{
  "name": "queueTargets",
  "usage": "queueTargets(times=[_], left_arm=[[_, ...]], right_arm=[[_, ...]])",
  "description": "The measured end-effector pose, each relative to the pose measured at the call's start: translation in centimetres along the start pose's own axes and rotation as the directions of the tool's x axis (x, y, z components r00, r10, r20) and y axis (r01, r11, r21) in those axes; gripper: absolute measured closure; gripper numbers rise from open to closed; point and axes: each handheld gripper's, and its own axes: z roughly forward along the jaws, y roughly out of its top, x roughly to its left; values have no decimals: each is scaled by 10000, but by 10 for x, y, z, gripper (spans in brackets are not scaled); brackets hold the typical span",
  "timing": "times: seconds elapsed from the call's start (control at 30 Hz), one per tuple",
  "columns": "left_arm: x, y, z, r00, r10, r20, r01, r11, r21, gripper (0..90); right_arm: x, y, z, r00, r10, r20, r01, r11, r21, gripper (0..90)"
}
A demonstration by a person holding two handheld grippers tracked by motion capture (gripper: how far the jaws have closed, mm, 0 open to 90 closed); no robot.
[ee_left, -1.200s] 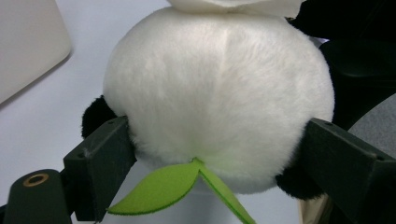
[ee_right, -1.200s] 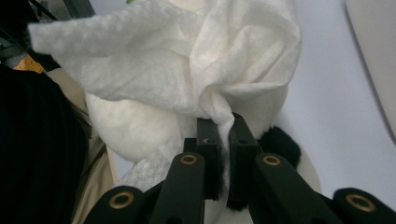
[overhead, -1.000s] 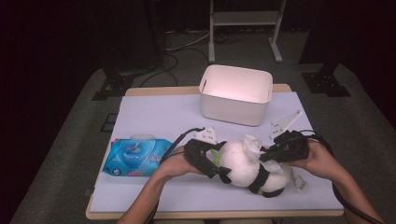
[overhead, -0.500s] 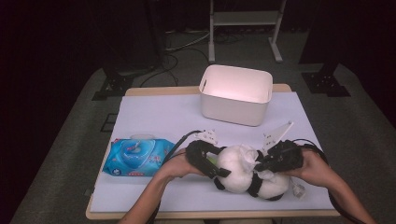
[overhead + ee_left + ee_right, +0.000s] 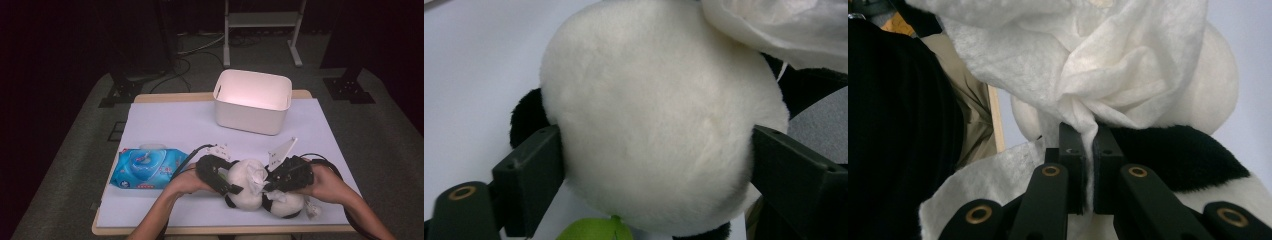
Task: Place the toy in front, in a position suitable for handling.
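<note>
Both hands have sunk toward the surface since the earlier frames, carrying the panda lower and nearer the front edge, and the right hand has slid in toward it. Now the toy lies at about 5 o'clock on the white surface, well apart from the bin at 12 o'clock and just to the 3 o'clock side of the wipes pack. The left gripper has its fingers spread wide and clamped on the toy's round white head, one at 9 o'clock and one at 3 o'clock of it, which seems meant to steady the toy while it is cleaned. The right gripper has its fingers clenched on a bunched white wipe, pressed against the plush where white fur meets a black patch; pinching it at the gather leaves the loose folds free to rub. The panda looks soft and deeply piled, cream-white with black limbs and ear, and a bit of green shows beneath the head.
</note>
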Motion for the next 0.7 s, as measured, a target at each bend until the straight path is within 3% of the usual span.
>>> queueTargets(times=[0.23,0.5,0.7], left_arm=[[-2,-2,-1,9999,7,-110,-7,10000,-15,132],[-4,-2,-2,9998,132,-117,-132,9999,19,131],[-1,-2,-3,10000,2,-34,-2,10000,40,86]], right_arm=[[-6,4,-9,9991,-46,425,47,10000,-21,860],[-23,-1,-21,9958,430,810,-414,9989,-219,858],[-18,-4,-15,9962,375,789,-361,9992,-184,860]])
